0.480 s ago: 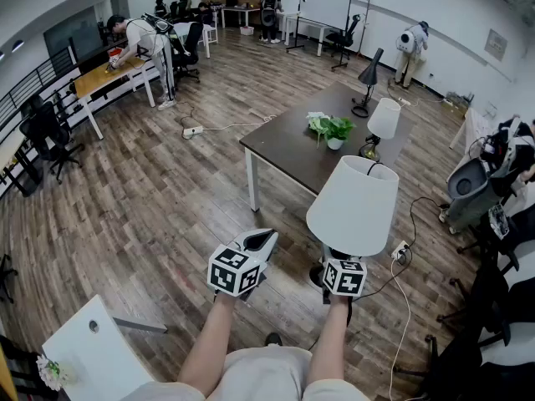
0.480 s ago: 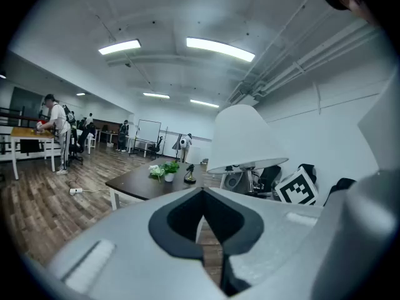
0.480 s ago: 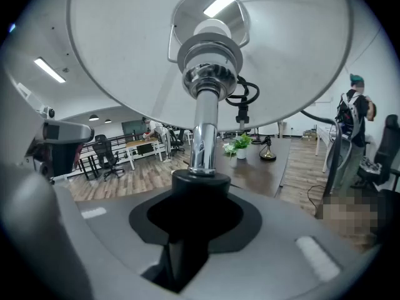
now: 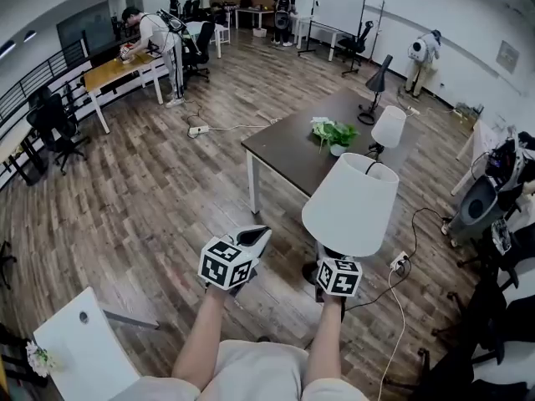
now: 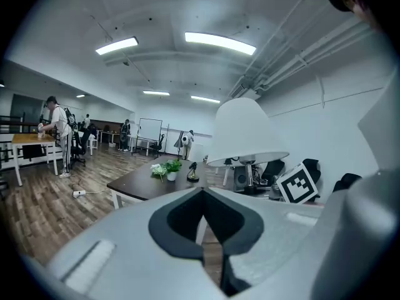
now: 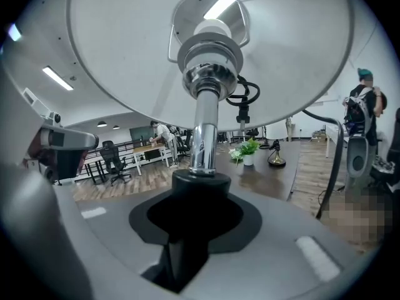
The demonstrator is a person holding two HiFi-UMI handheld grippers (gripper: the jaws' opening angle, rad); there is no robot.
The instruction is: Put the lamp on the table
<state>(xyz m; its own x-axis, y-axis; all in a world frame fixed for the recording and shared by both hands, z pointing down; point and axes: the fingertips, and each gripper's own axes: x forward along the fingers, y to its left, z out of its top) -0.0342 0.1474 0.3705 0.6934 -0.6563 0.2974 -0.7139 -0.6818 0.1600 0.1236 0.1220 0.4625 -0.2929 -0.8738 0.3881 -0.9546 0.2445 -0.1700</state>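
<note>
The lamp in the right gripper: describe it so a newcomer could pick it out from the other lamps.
Start at the dark table in mid-room; the lamp is off it, on its near side, its chrome stem clamped in the right gripper. Unlike the small white-shaded lamp and the black desk lamp standing on the table, its white shade looks far larger.
</note>
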